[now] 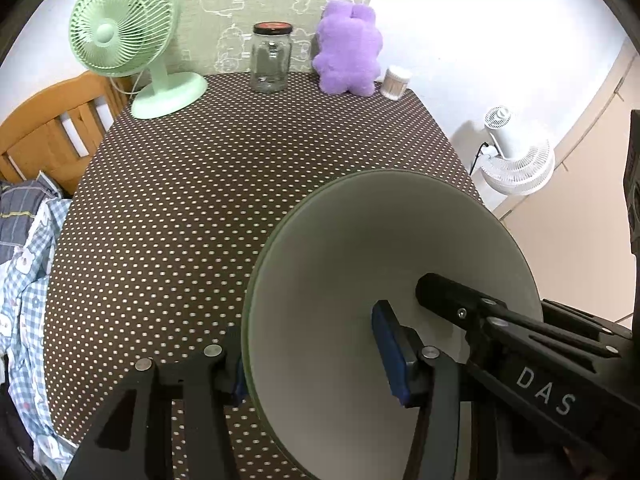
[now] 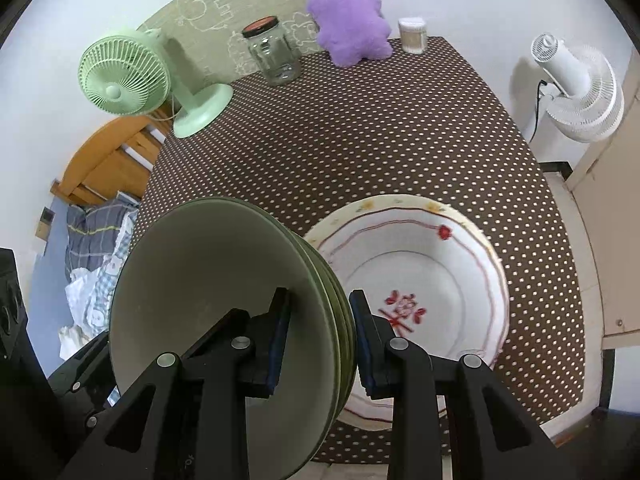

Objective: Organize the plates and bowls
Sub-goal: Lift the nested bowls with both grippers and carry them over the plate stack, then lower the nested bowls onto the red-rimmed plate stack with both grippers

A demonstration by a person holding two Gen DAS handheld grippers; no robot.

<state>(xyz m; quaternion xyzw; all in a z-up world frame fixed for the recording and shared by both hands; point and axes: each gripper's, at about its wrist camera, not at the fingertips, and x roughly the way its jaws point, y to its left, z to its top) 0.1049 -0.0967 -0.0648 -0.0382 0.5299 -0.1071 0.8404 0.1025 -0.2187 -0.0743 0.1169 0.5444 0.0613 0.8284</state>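
A stack of pale green bowls is held tilted above the near part of the polka-dot table. My right gripper is shut on the stack's rim, one finger inside the top bowl and one outside. In the left wrist view the same green bowls fill the lower right. My left gripper straddles their rim with its jaws apart, the right pad inside the bowl. The right gripper's finger also reaches into the bowl there. A white plate with red flower pattern lies on the table beside the stack.
At the table's far edge stand a green desk fan, a glass jar with a dark lid, a purple plush toy and a small cotton-swab container. A wooden chair and checked clothes are left. A white floor fan stands right.
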